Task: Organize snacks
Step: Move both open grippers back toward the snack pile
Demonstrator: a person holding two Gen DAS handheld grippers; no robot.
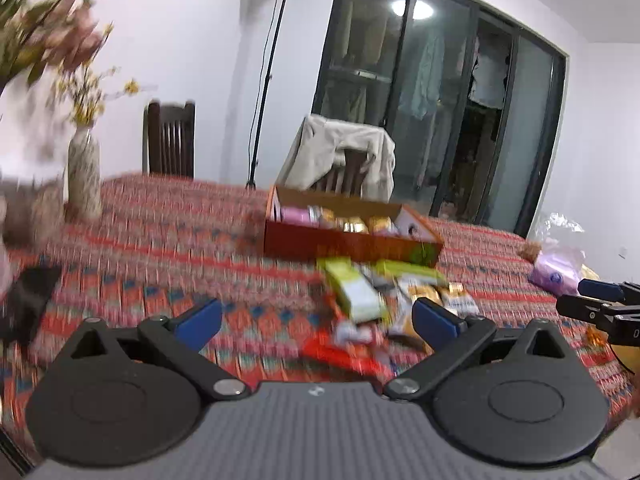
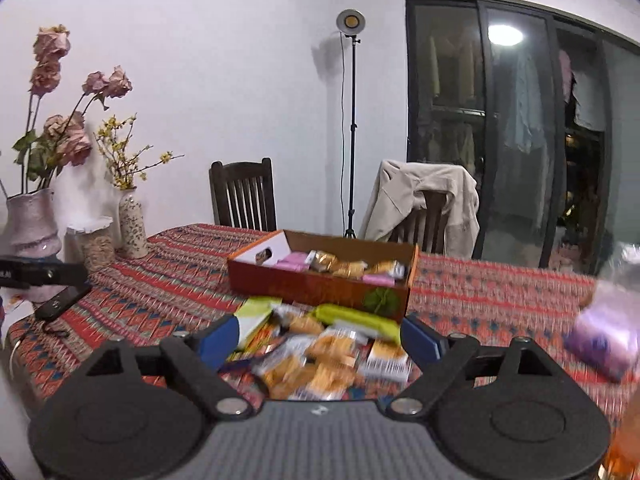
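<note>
A brown cardboard box stands mid-table and holds several wrapped snacks, gold and pink. In front of it lies a loose pile of snacks: green packs, gold-wrapped biscuits and a red wrapper. My left gripper is open, its blue pads wide apart with nothing between them, and the pile lies just ahead to its right. My right gripper is open low over the same pile, its pads standing on either side without pressing anything. The box sits right behind the pile. The right gripper's fingers show at the left view's right edge.
A patterned red tablecloth covers the table. Vases with flowers and a jar stand at the left, next to a black device. A purple packet in plastic lies right. Two chairs and a lamp stand stand behind.
</note>
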